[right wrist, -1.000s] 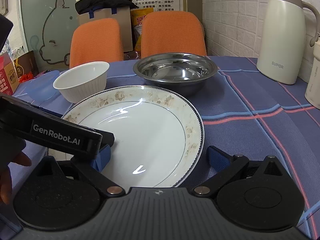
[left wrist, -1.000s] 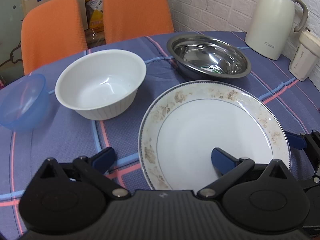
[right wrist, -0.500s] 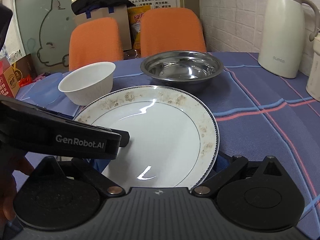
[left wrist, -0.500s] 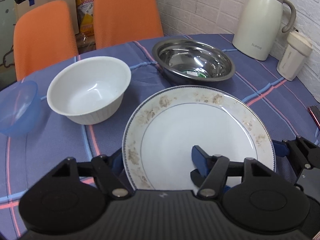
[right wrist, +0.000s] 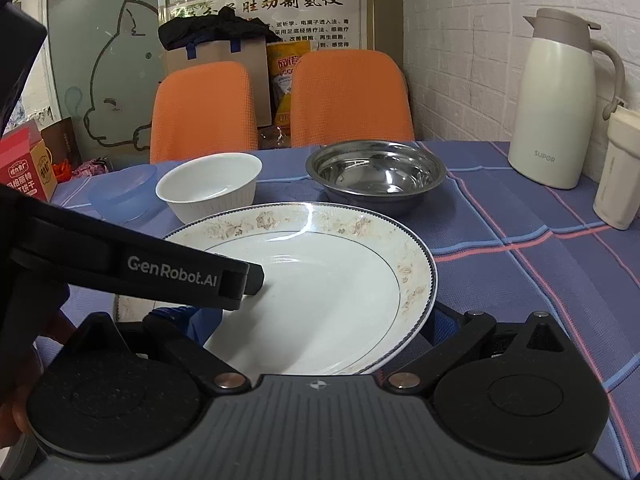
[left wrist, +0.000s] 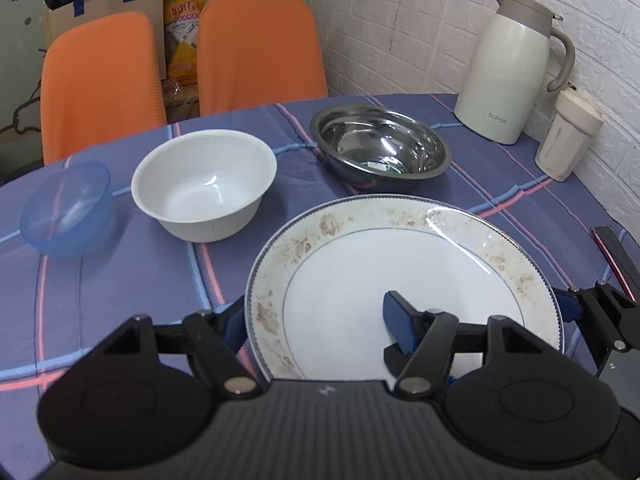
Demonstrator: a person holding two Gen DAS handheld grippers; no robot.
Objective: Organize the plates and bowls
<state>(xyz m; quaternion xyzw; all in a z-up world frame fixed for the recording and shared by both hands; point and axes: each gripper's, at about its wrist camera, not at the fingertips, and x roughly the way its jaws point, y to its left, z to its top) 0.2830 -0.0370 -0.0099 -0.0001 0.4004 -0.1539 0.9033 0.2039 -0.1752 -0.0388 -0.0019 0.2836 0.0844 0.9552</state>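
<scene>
Plate (left wrist: 400,280) sits gripped between both tools, apparently lifted.

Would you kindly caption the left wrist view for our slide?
Both grippers grip the floral-rimmed plate above the checked tablecloth, three bowls beyond.

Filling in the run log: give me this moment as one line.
phase: lift | left hand-held gripper: shut on plate | right hand-held gripper: shut on plate | white bowl, steel bowl, blue bowl: on table

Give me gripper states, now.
Left gripper: shut on the plate's near rim.
Right gripper: shut on the plate's right rim.
</scene>
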